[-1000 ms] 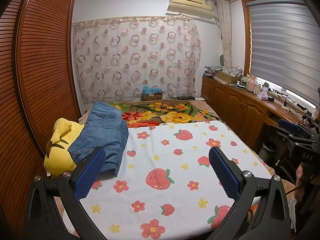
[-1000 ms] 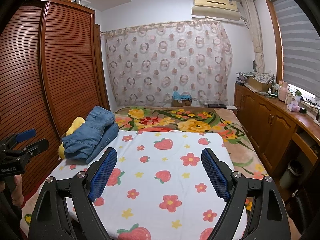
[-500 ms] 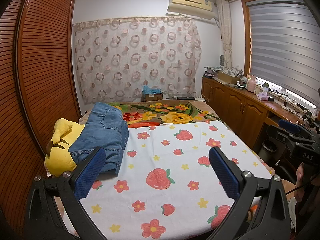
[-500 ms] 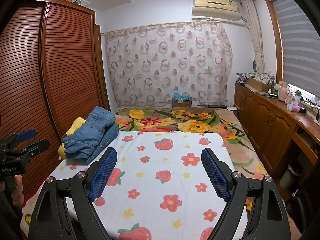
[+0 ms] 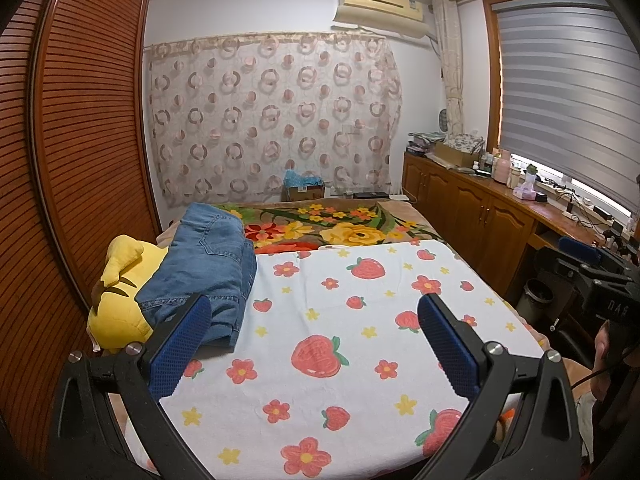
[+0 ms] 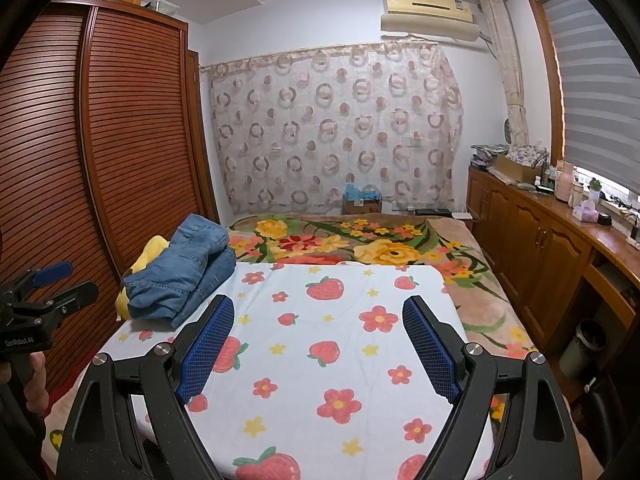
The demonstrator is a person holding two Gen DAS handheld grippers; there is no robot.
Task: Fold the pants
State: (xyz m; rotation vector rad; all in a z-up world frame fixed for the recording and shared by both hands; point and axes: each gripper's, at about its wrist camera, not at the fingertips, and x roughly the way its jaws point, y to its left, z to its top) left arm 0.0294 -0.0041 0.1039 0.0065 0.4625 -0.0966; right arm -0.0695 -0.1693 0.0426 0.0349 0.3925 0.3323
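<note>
On a bed spread with a white strawberry-and-flower sheet (image 5: 320, 312), folded blue jeans (image 5: 208, 272) heaped at the left edge, draped partly over a yellow plush toy (image 5: 116, 312) and partly onto the sheet. Beyond the sheet, a brown floral blanket (image 5: 344, 228) running to the far wall and its circle-patterned curtain (image 5: 272, 120). Left gripper (image 5: 314, 332) poised low over the near end of the bed, blue pads spread wide, nothing between them, left fingertip (image 5: 180, 344) overlapping the jeans' hem in the view without clear contact. Right gripper (image 6: 318, 340) likewise held wide apart and empty above the sheet, well clear of the jeans (image 6: 180, 276), which sit up and to its left. Seen from the right wrist, the left gripper's body at the frame's left edge, gripped by a hand (image 6: 34, 380). Louvred wooden wardrobe doors (image 6: 100, 160) along the left, wooden cabinets (image 6: 536, 252) under the window blind to the right, an air conditioner (image 6: 430, 12) high on the far wall.
</note>
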